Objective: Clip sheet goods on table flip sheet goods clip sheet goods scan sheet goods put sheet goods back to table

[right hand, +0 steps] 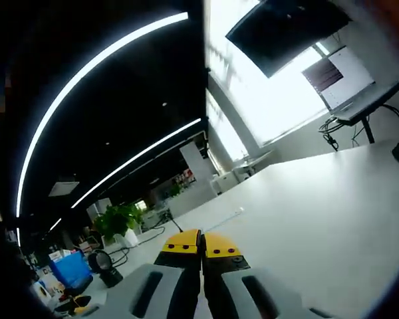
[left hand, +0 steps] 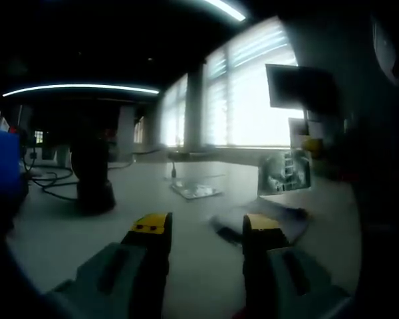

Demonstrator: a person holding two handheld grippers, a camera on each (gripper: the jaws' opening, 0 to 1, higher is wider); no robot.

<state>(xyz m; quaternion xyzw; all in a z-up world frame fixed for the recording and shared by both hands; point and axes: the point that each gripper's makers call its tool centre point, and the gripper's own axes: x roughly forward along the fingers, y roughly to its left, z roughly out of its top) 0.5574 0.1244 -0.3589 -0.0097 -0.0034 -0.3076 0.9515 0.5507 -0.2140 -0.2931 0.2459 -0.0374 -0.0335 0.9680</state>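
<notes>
Left gripper point(left hand: 206, 229) hovered above white table point(left hand: 66, 239), jaws spread apart, nothing between them. Flat sheet item point(left hand: 195, 191) lay on table ahead, well apart from jaws. Second sheet point(left hand: 284, 171) stood upright to right, near monitor point(left hand: 296, 86). Dark blurred object point(left hand: 263, 222) lay on table just beyond jaws. Dark cylinder-shaped device point(left hand: 93, 176) stood at left, cables point(left hand: 50, 181) beside it. Right gripper point(right hand: 201, 251) had jaws pressed together; whether anything thin sat between them, cannot tell. Laptop point(right hand: 349, 83) on stand at far right, plant point(right hand: 118, 219) and blue box point(right hand: 70, 269) at left.
</notes>
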